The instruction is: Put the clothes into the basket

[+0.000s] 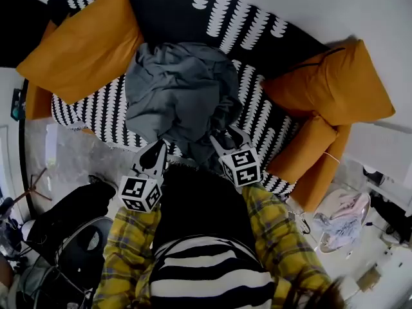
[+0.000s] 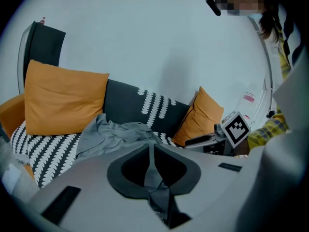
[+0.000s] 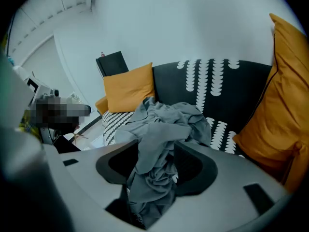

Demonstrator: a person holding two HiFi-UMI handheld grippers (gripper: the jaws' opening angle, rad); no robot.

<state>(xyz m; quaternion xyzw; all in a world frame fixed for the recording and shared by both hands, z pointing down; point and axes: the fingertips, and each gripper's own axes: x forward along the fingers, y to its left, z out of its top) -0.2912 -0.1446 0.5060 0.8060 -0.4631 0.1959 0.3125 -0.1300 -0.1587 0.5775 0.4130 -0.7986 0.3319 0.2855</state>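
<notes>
The left gripper [image 2: 151, 149] has its jaws pressed together, and a thin fold of the grey garment [image 2: 113, 135] is pinched between them. The right gripper [image 3: 155, 146] has its jaws standing apart; a thick bunch of the same garment hangs between them and fills the gap, loosely.

In the head view both grippers are at the front edge of the sofa [image 1: 174, 15], side by side and a little apart. The garment lies in a heap in the middle of the seat, and its lower edge comes down to the two jaws.

On the left side a large orange cushion [image 1: 80, 44] leans close to the garment, with a strip of the patterned seat bare between them. On the right side a second orange cushion [image 1: 328, 82] and the orange armrest [image 1: 309, 153] stand near the right gripper, so the room there is narrower. The back of the sofa closes the far side.

Grey floor [image 1: 71, 156] is open to the left of the person's yellow plaid sleeves [image 1: 129, 250].

I cannot tell which thing on the floor is the basket.

The marker cubes [image 1: 140, 193] carry only black and white squares. A small red and white label [image 2: 248, 98] on the wall is too small to read.
</notes>
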